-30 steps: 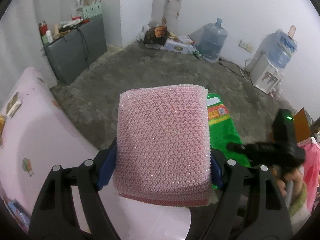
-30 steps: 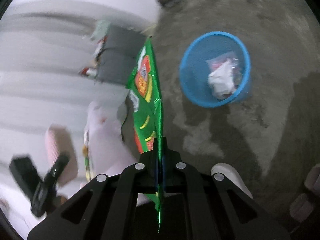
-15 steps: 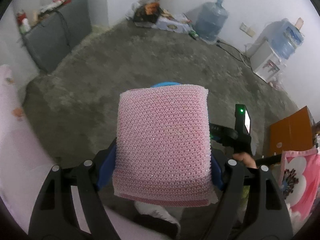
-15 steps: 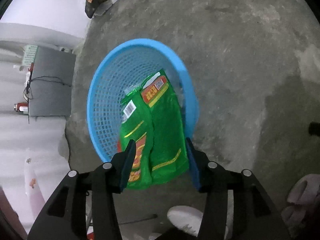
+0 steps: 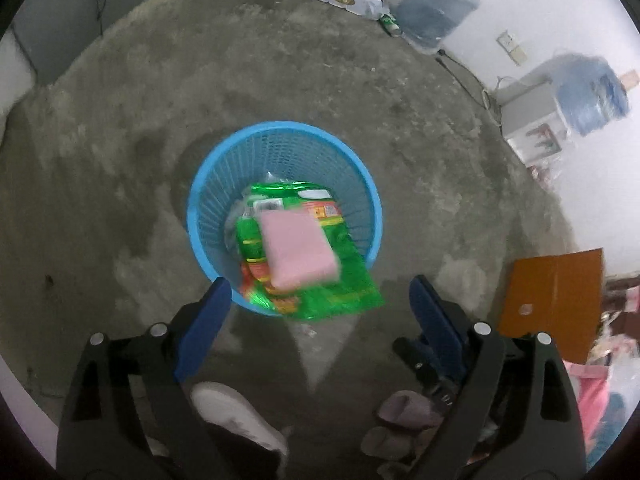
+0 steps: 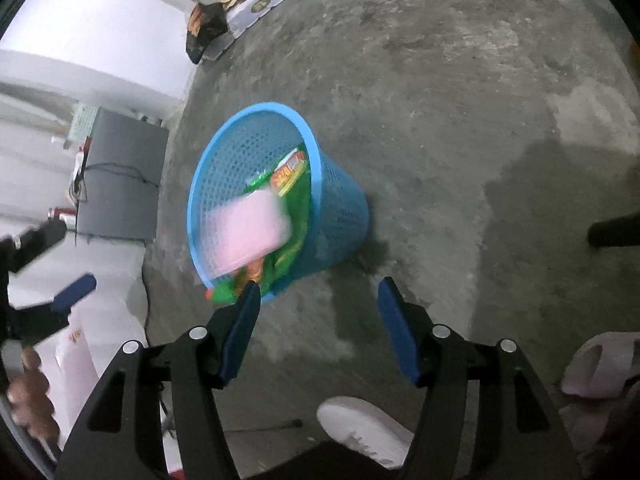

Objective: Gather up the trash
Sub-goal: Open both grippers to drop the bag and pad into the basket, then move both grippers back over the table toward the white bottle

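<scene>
A blue mesh waste basket (image 5: 208, 200) stands on the concrete floor; it also shows in the right wrist view (image 6: 340, 216). A green snack bag (image 5: 344, 280) lies in it, hanging over the near rim, and also shows in the right wrist view (image 6: 298, 204). A pink sponge (image 5: 298, 250) is blurred over the bag at the basket mouth; it is blurred in the right wrist view too (image 6: 248, 230). My left gripper (image 5: 320, 292) is open and empty above the basket. My right gripper (image 6: 318, 294) is open and empty just in front of the basket.
Water jugs (image 5: 434, 8) and a white dispenser (image 5: 532, 132) stand along the far wall. An orange box (image 5: 552, 296) is at the right. A grey cabinet (image 6: 120, 184) and a white shoe (image 6: 360, 428) are nearby. Slippers (image 5: 404, 416) lie below.
My left gripper opened and let go of the pink sponge, which is dropping into the basket. My right gripper released the green bag into the basket and opened wider.
</scene>
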Demonstrator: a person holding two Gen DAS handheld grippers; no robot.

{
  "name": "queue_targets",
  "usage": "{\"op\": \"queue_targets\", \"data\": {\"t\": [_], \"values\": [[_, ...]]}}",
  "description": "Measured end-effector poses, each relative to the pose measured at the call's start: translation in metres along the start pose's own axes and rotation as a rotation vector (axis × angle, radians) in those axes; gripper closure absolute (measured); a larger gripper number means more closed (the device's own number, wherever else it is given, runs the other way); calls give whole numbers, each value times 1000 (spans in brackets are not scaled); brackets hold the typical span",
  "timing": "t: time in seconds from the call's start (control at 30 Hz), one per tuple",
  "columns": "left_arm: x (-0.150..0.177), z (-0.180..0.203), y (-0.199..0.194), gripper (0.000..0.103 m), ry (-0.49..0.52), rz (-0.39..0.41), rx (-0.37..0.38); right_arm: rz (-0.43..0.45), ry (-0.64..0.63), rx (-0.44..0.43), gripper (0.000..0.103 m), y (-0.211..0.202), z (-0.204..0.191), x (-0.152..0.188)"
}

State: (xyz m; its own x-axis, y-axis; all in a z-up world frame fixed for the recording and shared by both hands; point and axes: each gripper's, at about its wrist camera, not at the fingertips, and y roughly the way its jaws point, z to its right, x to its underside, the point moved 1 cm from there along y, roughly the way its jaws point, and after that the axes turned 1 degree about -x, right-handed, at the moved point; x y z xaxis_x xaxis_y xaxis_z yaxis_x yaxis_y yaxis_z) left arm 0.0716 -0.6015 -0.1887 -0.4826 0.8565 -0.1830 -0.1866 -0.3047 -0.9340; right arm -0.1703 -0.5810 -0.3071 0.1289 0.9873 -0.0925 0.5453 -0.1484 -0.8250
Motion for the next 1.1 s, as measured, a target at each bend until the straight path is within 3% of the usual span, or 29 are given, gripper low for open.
{"op": "queue_targets", "data": {"t": [0.17,0.4,0.6,0.83,1.1], "values": [[14,-7,-42,17,25,61,6,14,-62,-18,43,-11,-6,3],[47,-27,-145,17,60,201,5,55,-177,-50,43,-31,-48,7],[108,-56,-233,17,64,341,-18,80,-275,-25,43,-56,-79,23],[197,-109,-310,17,-38,494,-95,78,-411,9,42,-87,-124,56],[286,-179,-378,17,-234,655,-177,45,-528,-99,30,-122,-180,96]]}}
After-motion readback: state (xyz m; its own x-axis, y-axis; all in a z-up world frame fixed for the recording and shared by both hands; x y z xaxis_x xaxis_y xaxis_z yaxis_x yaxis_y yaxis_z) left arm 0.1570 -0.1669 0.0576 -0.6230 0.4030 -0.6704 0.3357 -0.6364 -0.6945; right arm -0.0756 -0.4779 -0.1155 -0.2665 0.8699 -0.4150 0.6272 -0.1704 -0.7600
